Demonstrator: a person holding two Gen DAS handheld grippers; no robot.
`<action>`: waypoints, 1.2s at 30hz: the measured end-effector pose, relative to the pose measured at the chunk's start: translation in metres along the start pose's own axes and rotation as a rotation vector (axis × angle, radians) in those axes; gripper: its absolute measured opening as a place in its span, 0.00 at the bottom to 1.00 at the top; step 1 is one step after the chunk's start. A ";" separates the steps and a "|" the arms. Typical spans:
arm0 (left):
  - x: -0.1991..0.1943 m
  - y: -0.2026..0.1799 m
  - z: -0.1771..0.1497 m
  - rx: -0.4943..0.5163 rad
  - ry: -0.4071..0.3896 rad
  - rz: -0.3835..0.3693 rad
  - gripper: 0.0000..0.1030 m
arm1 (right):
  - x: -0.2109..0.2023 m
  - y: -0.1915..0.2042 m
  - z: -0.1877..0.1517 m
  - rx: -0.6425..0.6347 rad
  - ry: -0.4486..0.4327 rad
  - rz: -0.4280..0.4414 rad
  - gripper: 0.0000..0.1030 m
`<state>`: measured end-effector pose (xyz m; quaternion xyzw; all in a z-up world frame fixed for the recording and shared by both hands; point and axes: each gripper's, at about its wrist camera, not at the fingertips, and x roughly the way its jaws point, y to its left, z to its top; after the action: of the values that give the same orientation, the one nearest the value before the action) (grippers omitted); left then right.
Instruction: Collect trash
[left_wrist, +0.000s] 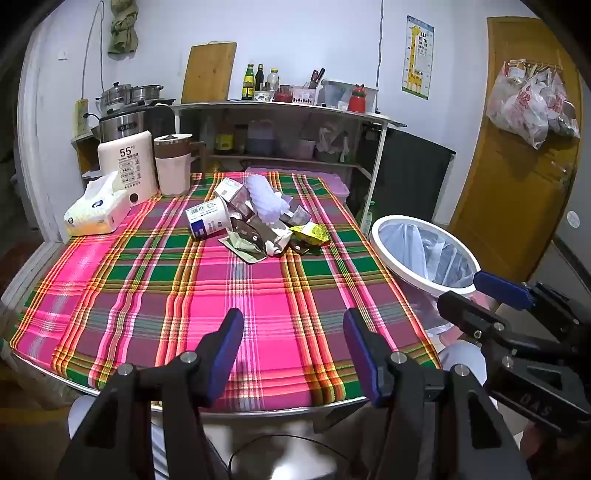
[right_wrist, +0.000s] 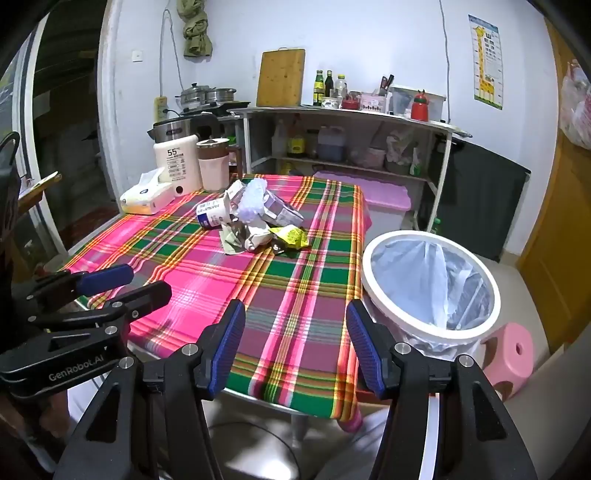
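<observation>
A pile of trash (left_wrist: 255, 218) lies near the far middle of the plaid-covered table (left_wrist: 207, 295): a white and blue paper cup (left_wrist: 207, 221), a yellow wrapper (left_wrist: 310, 233), crumpled cartons and white foam netting (left_wrist: 264, 197). The pile shows in the right wrist view (right_wrist: 255, 221) too. A white bin with a clear liner (left_wrist: 424, 251) stands at the table's right side, also in the right wrist view (right_wrist: 430, 284). My left gripper (left_wrist: 293, 350) is open and empty over the table's near edge. My right gripper (right_wrist: 295, 347) is open and empty beside it, near the bin.
A tissue pack (left_wrist: 98, 210), a white appliance marked 55 (left_wrist: 127, 162) and a jug (left_wrist: 173, 162) stand at the table's far left. A kitchen shelf (left_wrist: 280, 110) is behind. A pink stool (right_wrist: 511, 354) sits right of the bin. A wooden door (left_wrist: 517, 147) is at right.
</observation>
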<state>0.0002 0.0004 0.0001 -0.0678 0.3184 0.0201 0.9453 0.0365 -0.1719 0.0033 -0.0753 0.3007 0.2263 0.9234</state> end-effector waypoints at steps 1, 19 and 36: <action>0.000 0.000 0.000 0.000 0.000 -0.002 0.57 | 0.000 0.000 0.000 0.000 -0.001 0.000 0.56; 0.004 -0.006 -0.001 0.003 0.000 -0.006 0.57 | 0.002 0.000 -0.001 0.000 0.001 -0.001 0.56; 0.006 -0.010 -0.002 -0.001 0.000 -0.010 0.57 | 0.004 0.000 -0.002 0.000 0.005 -0.001 0.56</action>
<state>0.0046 -0.0099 -0.0041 -0.0697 0.3179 0.0156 0.9454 0.0384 -0.1710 -0.0004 -0.0760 0.3029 0.2258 0.9228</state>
